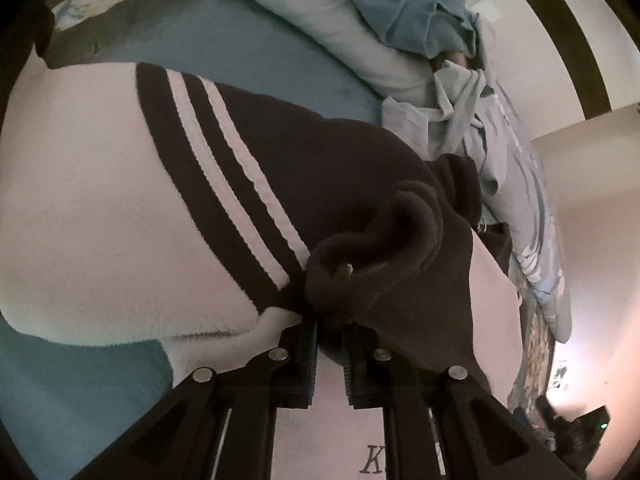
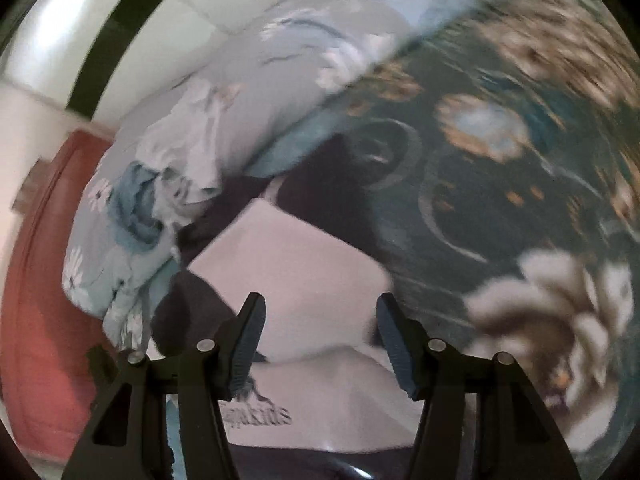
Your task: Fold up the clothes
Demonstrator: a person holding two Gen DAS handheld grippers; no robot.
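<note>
Pinching a bunched dark fold of the sweatshirt (image 1: 320, 184), the left gripper (image 1: 331, 350) has its jaws nearly closed on the fabric. Its pink body with 2 white stripes spreads left of that fold over the blue bedsheet (image 1: 256, 48). A pile of pale clothes (image 1: 460, 120) lies beyond the sweatshirt. The right gripper (image 2: 320, 340) hangs wide apart above the sweatshirt's pink panel (image 2: 304, 264), gripping nothing, beside the floral blanket (image 2: 500, 140).

Motion blur smears the floral bedspread (image 2: 520, 160); gripper arms cover part of the garment's lettering (image 1: 374, 465).
</note>
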